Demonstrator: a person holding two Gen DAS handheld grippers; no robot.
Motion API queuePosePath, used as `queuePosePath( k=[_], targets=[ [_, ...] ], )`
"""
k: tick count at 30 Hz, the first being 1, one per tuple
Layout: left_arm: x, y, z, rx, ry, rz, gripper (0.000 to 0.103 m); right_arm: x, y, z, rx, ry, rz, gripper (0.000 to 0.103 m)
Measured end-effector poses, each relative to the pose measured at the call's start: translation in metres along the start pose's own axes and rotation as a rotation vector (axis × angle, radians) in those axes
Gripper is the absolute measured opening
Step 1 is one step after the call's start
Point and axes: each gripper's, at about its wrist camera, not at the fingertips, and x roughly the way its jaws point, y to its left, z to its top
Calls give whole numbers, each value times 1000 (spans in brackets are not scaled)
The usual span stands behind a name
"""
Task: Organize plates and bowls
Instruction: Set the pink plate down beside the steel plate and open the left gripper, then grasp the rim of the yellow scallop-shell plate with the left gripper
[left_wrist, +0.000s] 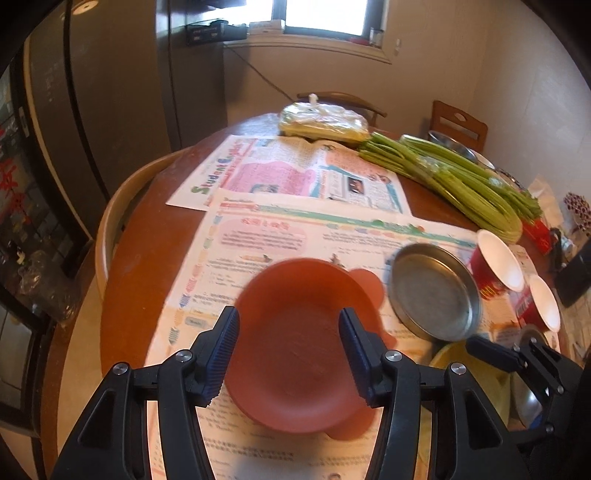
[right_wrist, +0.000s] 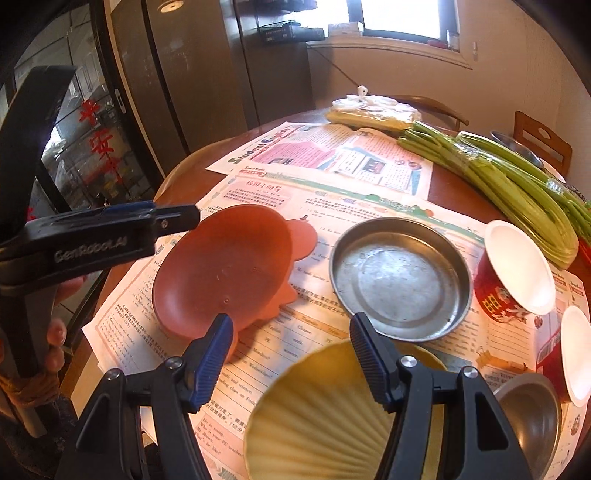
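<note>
**Left wrist view: gripper above a terracotta dish, dishes still spread over the bench**

Left wrist view, nearest first: the left gripper (left_wrist: 288, 354) hangs over the terracotta dish (left_wrist: 295, 347) with its blue pads set moderately wide, one to each side of the dish and pressing on nothing. The dish lies on newspaper (left_wrist: 258, 236), with a flat piece of the same colour showing from under it.

In the right wrist view the right gripper (right_wrist: 291, 358) stands at a medium width with nothing between its pads. Just below it is a ribbed yellow plate (right_wrist: 317, 424). Beside that sits a small steel bowl (right_wrist: 532, 417). A little farther off is a round steel pan (right_wrist: 400, 277), just right of the terracotta dish, then two red cups with white insides (right_wrist: 513, 273), one tipped toward the camera.

The step in hand looks like choosing the next dish to gather. To do it well, like should go with like: take a shallow dish by its rim, with one pad inside and one under the lip, lift it level, and lower it squarely onto its match. The steel may slip and the newspaper may drag along.

Farther back on the round wooden bench (left_wrist: 133, 236) lie a long bunch of green stalks (left_wrist: 454, 181) and a tied plastic bag (left_wrist: 321, 122). Beyond are wooden chairs, a dark refrigerator at left and a bright window.
</note>
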Motion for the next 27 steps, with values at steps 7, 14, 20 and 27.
queuePosePath(
  k=[7,14,20,27],
  targets=[
    [-11,-17,-9,16,-10,-9,58,-16,-13,-6,14,-24,-4,66],
    [-22,-37,-20,34,-18,-28,57,-35,-29,-14,21,-51,-18,67],
    [-26,-54,-29,52,-4,-44,57,-47,-43,-22,14,-63,-28,69],
    [-24,-72,-44,73,43,-97,58,-53,-57,-24,-2,-60,-23,69]
  ],
)
